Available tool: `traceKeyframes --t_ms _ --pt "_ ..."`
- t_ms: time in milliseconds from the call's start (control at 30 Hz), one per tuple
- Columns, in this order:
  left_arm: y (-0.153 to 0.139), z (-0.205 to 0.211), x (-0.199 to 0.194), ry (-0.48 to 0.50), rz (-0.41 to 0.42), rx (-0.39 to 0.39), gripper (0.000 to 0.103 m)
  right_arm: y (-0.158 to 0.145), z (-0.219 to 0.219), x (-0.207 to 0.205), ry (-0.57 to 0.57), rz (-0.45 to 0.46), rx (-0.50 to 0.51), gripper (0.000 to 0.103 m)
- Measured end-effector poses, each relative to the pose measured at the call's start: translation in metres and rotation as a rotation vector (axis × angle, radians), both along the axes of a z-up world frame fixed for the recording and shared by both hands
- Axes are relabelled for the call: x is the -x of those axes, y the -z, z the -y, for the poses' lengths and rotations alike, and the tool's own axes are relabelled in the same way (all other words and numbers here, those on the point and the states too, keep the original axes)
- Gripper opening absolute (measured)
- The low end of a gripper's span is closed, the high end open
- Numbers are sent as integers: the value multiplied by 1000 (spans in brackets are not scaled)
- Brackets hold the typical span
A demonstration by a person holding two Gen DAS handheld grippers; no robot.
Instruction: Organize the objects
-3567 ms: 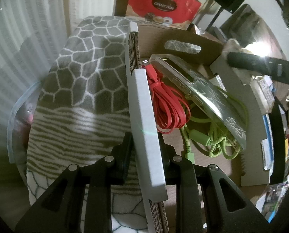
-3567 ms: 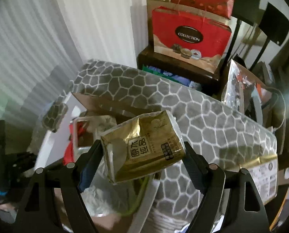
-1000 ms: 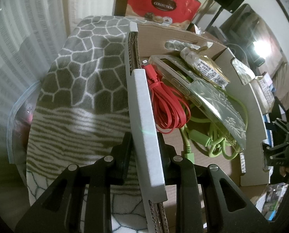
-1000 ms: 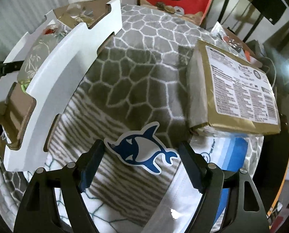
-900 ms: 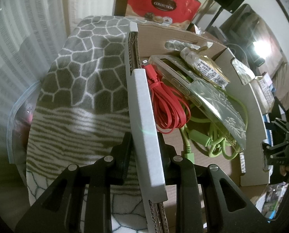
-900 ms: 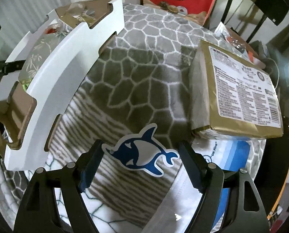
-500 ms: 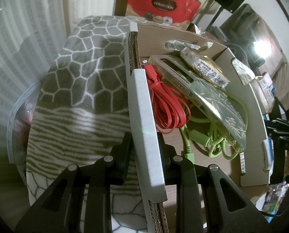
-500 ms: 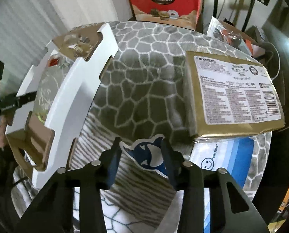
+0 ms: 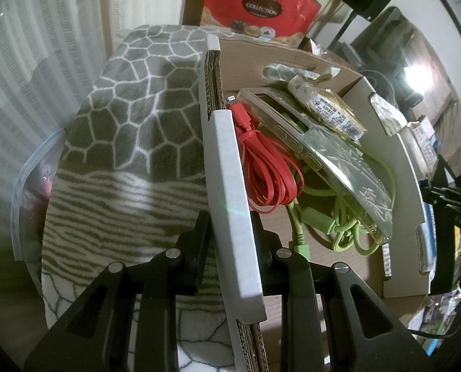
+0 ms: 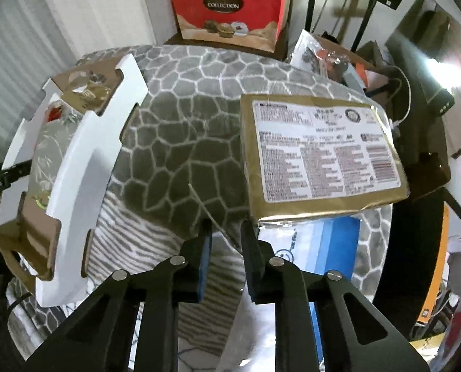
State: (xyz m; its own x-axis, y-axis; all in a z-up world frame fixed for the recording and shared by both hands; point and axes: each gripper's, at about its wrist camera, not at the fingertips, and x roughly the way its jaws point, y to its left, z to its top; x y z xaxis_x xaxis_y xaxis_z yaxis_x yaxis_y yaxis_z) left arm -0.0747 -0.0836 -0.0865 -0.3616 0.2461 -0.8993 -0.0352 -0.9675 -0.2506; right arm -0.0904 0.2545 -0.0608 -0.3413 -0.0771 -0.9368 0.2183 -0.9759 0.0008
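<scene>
My left gripper (image 9: 230, 232) is shut on the white-edged wall of a cardboard box (image 9: 230, 186). Inside the box lie a red flat cable (image 9: 267, 173), a green cord (image 9: 333, 226), a clear phone case (image 9: 339, 155) and a gold packet (image 9: 326, 108). In the right wrist view the same box (image 10: 84, 167) stands at the left. My right gripper (image 10: 226, 232) is closed on the thin blue shark sticker (image 10: 205, 207), seen edge-on between the pads and lifted off the blanket. A large gold package (image 10: 320, 155) lies to the right.
Everything sits on a grey honeycomb-patterned blanket (image 10: 184, 124). A blue and white bag (image 10: 323, 245) lies under the gold package. A red COLLECTION bag (image 10: 227, 9) stands behind. A clear plastic bag (image 9: 29, 192) lies left of the blanket. Clutter fills the right side.
My right gripper dropped a gold packet into the box, moved over the shark sticker, closed on it and lifted it. The left gripper has held the box wall throughout.
</scene>
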Motion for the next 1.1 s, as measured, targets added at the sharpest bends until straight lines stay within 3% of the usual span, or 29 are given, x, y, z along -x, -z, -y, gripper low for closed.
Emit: traceKeyframes --t_ms 167,500,633,700,767,833,900,933,1100 --pt "0 0 0 1 0 0 22 -5 -1 2 25 -31 59 3" --pt "0 0 0 2 0 -2 22 -36 17 11 12 -77 172 3" --pt "0 0 0 2 0 -1 22 -40 29 13 -9 -84 125 4" --pt "0 -1 0 3 -1 -4 22 -34 32 13 -8 -80 76 8" --pt "0 -1 0 3 -1 -4 22 -25 29 12 -14 -46 110 11" --pt "0 -1 0 2 -1 -3 22 -18 28 8 -33 -37 109 40" --pt "0 -1 0 1 0 -4 22 -11 33 4 -70 -47 42 58" --pt "0 -2 0 1 -1 -4 22 -8 35 3 -85 -44 27 62" --pt "0 0 0 2 -1 -4 22 15 38 3 -109 12 -2 63"
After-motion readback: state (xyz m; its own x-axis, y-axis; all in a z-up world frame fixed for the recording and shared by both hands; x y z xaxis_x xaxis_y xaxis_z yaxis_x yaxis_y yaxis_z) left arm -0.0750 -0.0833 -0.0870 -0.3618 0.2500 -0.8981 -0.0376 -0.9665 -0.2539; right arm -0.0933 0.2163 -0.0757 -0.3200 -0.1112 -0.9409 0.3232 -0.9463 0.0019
